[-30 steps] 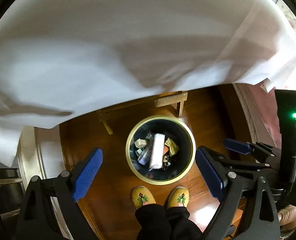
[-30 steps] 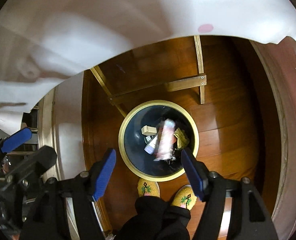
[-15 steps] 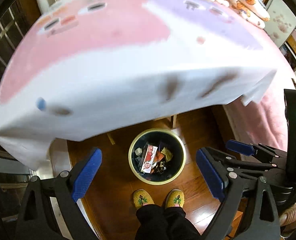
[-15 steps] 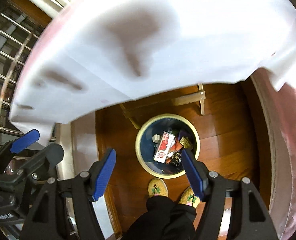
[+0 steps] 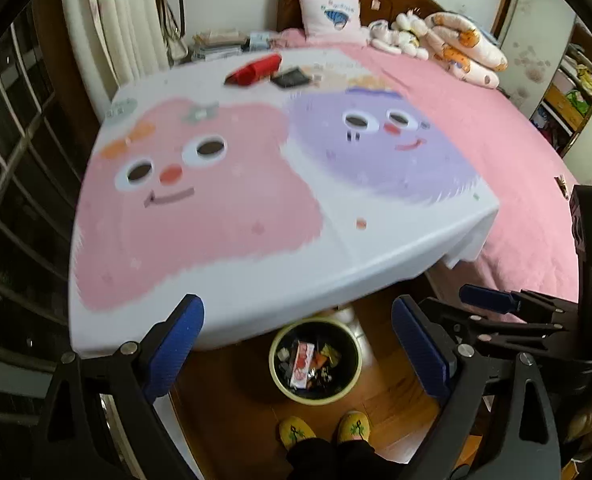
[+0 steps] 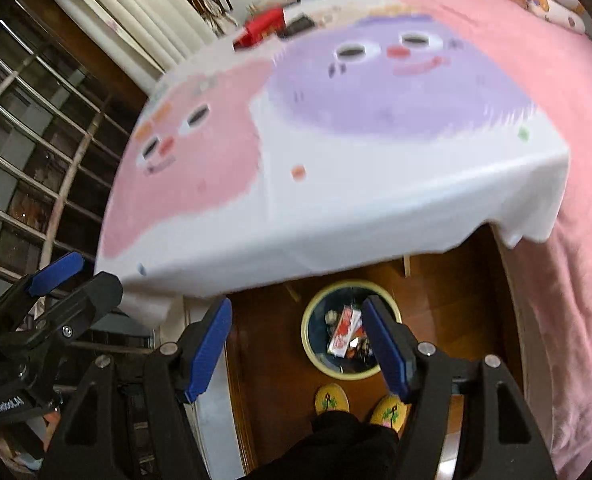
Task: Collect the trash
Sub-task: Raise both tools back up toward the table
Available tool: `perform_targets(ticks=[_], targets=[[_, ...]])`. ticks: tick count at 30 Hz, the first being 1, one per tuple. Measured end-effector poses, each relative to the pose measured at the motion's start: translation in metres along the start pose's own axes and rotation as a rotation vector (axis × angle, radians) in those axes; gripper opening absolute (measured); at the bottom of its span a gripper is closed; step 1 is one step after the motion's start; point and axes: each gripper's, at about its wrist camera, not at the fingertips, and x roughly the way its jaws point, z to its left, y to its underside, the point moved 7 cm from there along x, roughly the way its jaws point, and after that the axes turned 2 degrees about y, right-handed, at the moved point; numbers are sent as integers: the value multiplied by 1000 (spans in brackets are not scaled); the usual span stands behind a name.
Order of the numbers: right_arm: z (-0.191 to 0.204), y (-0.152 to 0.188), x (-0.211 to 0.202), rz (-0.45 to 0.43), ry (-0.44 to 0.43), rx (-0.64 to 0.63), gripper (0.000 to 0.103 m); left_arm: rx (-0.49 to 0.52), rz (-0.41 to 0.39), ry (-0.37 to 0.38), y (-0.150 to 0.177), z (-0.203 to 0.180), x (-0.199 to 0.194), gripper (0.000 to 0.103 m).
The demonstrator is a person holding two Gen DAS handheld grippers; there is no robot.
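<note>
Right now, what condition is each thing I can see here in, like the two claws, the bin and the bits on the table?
left gripper: open, holding nothing.
right gripper: open, holding nothing.
trash bin: upright on the floor, uncovered, partly filled with wrappers.
red box: lying on the table's far end.
black packet: lying flat beside the red box.
tablecloth: spread over the table, edge hanging.

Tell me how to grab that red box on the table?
Take the red box across its narrow width, near the middle, coming down from above with either open gripper. It seems to lie flat and long on the table at the far edge, so its short sides probably fit between the fingers. A dark packet sits close on its right, so keep clear of that. The picture is blurry.
</note>
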Motion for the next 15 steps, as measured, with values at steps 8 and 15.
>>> perform_targets(ticks=[8,15], targets=[[12,-42,-37,-117,21,-9,68,16,-48,-27,-44,16,-27,94],[14,-81,-44,-150,15,-12,68,64,-60,-56,-82,23,-22,94]])
